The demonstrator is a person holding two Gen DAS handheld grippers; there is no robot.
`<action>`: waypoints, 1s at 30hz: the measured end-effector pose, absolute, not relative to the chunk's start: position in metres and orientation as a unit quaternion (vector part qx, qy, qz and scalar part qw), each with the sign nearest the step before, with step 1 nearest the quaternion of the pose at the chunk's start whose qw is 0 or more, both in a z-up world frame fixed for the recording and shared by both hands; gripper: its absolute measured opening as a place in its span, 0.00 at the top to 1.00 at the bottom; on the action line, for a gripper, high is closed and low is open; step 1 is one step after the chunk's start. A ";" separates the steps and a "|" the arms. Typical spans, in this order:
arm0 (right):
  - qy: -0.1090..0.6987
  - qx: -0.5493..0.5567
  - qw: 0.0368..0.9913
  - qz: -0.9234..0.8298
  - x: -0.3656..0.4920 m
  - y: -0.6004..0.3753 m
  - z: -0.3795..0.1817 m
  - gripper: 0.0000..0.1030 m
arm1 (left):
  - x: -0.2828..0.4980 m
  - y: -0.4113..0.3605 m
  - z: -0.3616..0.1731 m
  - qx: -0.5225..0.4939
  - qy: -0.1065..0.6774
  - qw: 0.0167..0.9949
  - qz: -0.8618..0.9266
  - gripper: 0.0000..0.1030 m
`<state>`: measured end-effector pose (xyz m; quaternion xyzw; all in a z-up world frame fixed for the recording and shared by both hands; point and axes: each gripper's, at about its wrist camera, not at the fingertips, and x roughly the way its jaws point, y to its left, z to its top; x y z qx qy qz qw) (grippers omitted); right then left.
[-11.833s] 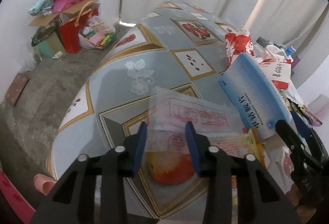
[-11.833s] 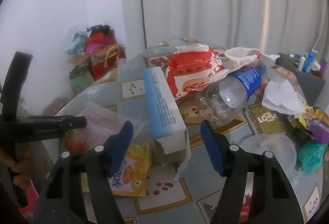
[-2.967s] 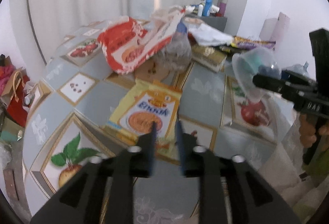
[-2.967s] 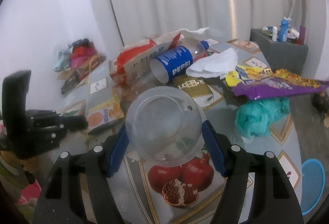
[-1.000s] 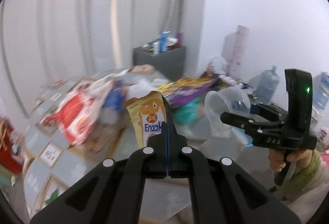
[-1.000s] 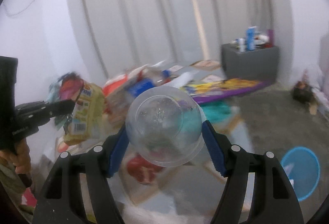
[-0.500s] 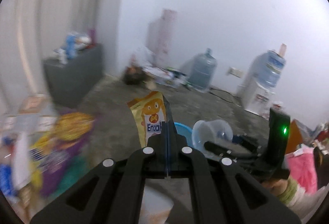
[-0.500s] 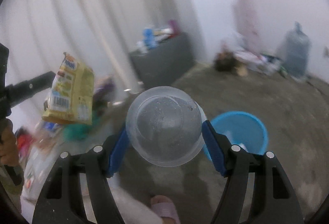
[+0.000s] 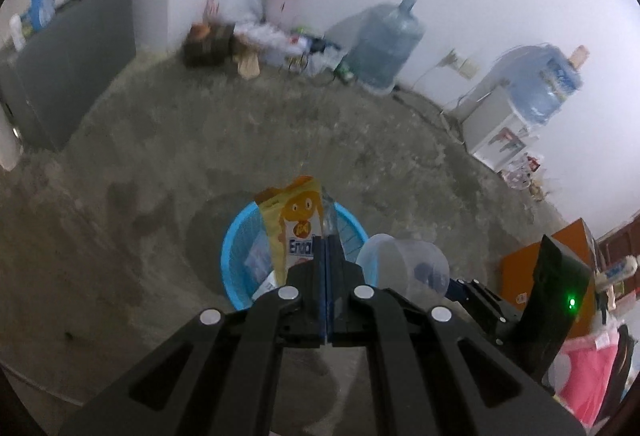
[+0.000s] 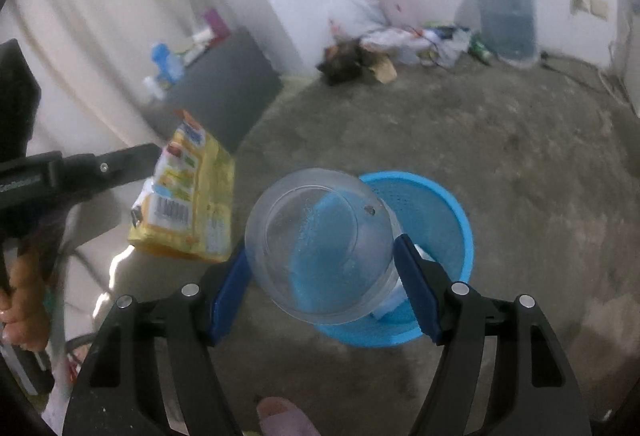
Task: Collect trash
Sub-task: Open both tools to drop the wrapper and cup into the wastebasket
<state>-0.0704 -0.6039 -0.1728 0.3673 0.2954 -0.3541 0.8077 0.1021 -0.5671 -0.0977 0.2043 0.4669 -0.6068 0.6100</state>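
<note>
Holding clear plastic cup (image 10: 320,248) over blue basket (image 10: 448,208), papers inside

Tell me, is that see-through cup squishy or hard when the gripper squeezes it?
Probably a bit squishy: the clear cup looks thin-walled, though it keeps its round shape between the right gripper pads. It's likely very light, being empty, and would probably roll if dropped outside the blue basket.
</note>
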 end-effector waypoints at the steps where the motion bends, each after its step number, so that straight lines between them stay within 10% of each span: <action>1: 0.301 0.373 0.802 -0.356 -0.070 -0.610 -0.181 0.34 | 0.102 -0.571 -0.103 0.205 0.470 0.611 -0.604 1.00; 13: 0.295 0.392 0.786 -0.375 -0.086 -0.615 -0.184 0.24 | 0.100 -0.576 -0.120 0.217 0.466 0.625 -0.588 0.55; 30: 0.270 0.356 0.824 -0.349 -0.091 -0.579 -0.146 0.24 | 0.102 -0.491 -0.010 0.162 0.403 0.666 -0.606 0.41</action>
